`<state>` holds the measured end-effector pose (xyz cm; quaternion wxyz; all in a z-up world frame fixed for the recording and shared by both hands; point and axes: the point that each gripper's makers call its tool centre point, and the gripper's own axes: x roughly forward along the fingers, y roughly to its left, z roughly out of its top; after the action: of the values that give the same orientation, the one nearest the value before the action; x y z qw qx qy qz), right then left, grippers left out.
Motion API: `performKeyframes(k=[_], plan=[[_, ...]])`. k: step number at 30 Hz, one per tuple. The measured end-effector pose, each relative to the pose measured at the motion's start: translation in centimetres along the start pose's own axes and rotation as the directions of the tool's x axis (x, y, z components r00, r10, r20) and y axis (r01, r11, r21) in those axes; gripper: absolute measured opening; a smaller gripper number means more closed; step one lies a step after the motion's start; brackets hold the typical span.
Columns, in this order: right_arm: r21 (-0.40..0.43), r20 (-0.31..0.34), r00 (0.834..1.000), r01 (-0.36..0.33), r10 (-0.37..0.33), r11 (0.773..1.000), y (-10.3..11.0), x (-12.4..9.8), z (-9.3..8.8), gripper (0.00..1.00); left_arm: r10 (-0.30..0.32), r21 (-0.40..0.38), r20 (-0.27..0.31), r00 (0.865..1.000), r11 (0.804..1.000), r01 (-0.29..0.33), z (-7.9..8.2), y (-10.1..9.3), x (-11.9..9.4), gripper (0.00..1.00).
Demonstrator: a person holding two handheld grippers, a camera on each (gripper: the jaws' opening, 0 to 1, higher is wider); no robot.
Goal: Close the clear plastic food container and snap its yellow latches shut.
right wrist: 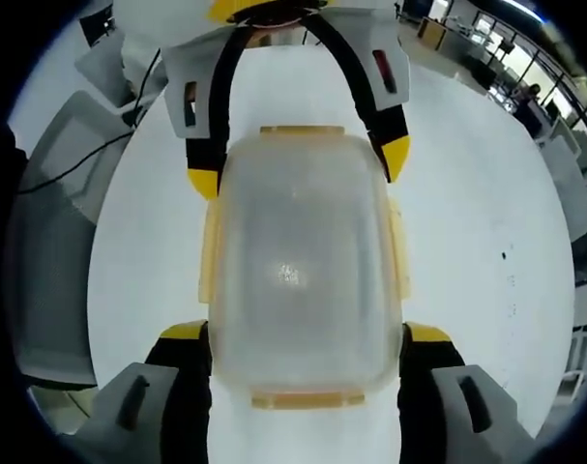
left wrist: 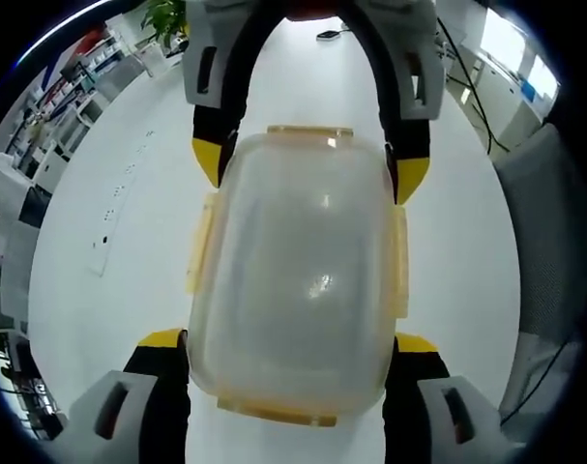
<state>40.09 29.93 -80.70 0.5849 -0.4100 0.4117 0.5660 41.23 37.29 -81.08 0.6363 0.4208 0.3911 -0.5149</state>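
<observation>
The clear plastic food container [left wrist: 303,280] lies lid-up on the white table [left wrist: 109,319], and its yellow latches [left wrist: 201,246] stick out along all sides. My left gripper [left wrist: 289,340] straddles its near end, with the yellow-tipped jaws touching both long sides. The right gripper [left wrist: 309,169] grips the far end from the opposite direction. In the right gripper view the container [right wrist: 298,280] sits between my right gripper's [right wrist: 308,333] jaws, and the left gripper [right wrist: 298,164] holds the other end. A side latch [right wrist: 212,246] looks flared outward.
A white power strip [left wrist: 104,242] lies on the table to the left. A grey chair [left wrist: 554,242] stands beside the table, and a grey chair [right wrist: 51,242] with a black cable [right wrist: 80,159] shows in the right gripper view. Shelves and a plant [left wrist: 167,19] are far off.
</observation>
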Motion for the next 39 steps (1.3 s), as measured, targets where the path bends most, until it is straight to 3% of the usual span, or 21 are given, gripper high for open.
performKeyframes(k=[17,24,29,39], plan=[[-0.002,0.022,1.0,0.001,-0.001,1.0,0.0,-0.2,0.2,0.78,0.005,0.008,-0.003,1.0,1.0,-0.005,0.0,0.1,-0.1,0.8],[-0.01,0.084,0.996,0.005,-0.004,1.0,0.0,-0.4,0.3,0.78,-0.011,-0.039,0.033,0.999,0.999,0.012,0.3,0.3,-0.2,0.82],[0.014,0.138,0.99,0.02,-0.022,1.0,-0.2,-0.6,0.4,0.79,-0.005,-0.027,0.037,0.999,1.0,0.006,0.0,0.0,-0.3,0.83],[0.092,0.203,0.977,0.047,-0.065,0.995,-0.3,-0.4,0.2,0.82,0.057,-0.088,0.159,0.986,0.995,-0.044,0.4,0.8,-1.0,0.82]])
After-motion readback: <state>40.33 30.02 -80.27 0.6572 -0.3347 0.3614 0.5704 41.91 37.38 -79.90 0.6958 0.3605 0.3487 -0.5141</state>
